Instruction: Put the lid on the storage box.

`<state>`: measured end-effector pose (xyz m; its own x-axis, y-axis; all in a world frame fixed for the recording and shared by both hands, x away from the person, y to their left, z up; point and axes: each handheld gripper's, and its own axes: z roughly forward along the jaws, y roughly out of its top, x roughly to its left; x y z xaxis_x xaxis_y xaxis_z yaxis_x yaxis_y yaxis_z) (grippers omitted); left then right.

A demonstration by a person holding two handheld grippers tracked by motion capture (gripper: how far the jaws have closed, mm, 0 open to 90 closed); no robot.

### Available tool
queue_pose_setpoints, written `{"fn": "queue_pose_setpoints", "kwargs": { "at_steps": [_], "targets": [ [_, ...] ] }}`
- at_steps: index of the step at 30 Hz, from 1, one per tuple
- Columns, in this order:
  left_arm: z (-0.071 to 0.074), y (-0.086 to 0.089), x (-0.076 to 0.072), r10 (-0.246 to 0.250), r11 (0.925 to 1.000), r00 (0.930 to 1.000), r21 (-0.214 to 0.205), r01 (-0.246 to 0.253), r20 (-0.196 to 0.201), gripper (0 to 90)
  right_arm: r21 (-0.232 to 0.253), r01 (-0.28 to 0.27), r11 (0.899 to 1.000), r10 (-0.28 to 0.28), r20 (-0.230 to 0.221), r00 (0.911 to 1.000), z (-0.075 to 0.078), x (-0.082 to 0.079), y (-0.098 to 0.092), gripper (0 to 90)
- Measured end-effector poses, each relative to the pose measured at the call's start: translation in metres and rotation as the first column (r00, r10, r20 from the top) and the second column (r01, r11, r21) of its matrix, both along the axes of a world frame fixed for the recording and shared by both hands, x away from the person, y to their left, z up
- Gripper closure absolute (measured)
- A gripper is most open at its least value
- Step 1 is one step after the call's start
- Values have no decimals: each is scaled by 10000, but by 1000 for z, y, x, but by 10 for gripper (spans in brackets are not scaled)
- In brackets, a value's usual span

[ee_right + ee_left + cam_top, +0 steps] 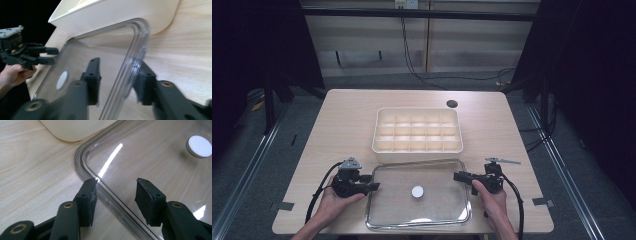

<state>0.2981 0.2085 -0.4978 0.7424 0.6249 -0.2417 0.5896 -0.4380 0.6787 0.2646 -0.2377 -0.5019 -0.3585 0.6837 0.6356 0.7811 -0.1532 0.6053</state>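
Note:
A clear rectangular lid (442,205) with a white round knob (417,191) lies flat on the wooden table, just in front of a cream divided box (417,155). My left gripper (374,186) is at the lid's left edge. In the left gripper view it (116,192) stands open astride the lid's rim (82,157), one jaw over the table and one over the lid. My right gripper (457,176) is at the lid's right edge. In the right gripper view it (117,80) is open with the rim (135,45) running between its jaws.
The box's compartments hold nothing that I can see. A black round hole (452,104) sits in the table behind the box. Tape marks (285,205) lie near the front corners. Bare table lies to the left and right of the box. Dark floor surrounds the table.

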Motion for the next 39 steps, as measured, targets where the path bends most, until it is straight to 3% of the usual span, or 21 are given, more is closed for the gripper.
{"fn": "queue_pose_setpoints", "kwargs": {
  "at_steps": [6, 11, 16, 17, 19, 23, 30, 32, 35, 37, 39],
  "targets": [
    [-1, 1, 0, 59, 9999, 10000, -112, -59, -14, 494, 430, 59, 9991, -66, 146, 9999, 2, 0, -4, 684],
    [0, -4, -4, 124, 9998, 9998, 166, -127, 170, 379, 456, -82, 9989, 63, 424, 9991, 5, -1, -4, 701],
    [-1, 2, 1, 257, 9992, 9994, -315, -263, -217, 332, 565, -101, 9984, 62, 693, 9976, 9, -2, -6, 717],
    [-1, 4, 2, 316, 9978, 9985, -570, -342, -444, 318, 586, -180, 9981, 120, 999, 9949, 13, -3, -6, 722],
    [-1, 5, 3, 345, 9972, 9981, -639, -376, -503, 300, 600, -173, 9980, 106, 1108, 9938, 14, -4, -7, 724],
    [-3, 4, 5, 108, 9951, 9975, -972, -176, -703, 317, 602, -176, 9980, 104, 1175, 9930, 15, -5, -8, 726],
    [-2, 2, 7, 174, 9912, 9939, -1287, -315, -1090, 356, 527, -82, 9986, 18, 1210, 9926, 17, -7, -7, 722],
    [1, 6, 8, -20, 9853, 9940, -1700, -166, -1089, 414, 207, 45, 9998, -66, 1038, 9946, 16, -7, -7, 709],
    [4, 7, 7, -46, 9840, 9949, -1776, -135, -1008, 441, 23, 86, 10000, -88, 945, 9955, 15, -7, -6, 701],
    [9, 8, 7, -108, 9761, 9948, -2170, -116, -1017, 480, -319, 115, 9994, -88, 853, 9963, 15, -7, -4, 688],
    [11, 8, 6, -50, 9763, 9951, -2160, -166, -988, 483, -332, 92, 9994, -66, 768, 9970, 15, -7, -4, 685]
  ]
}}
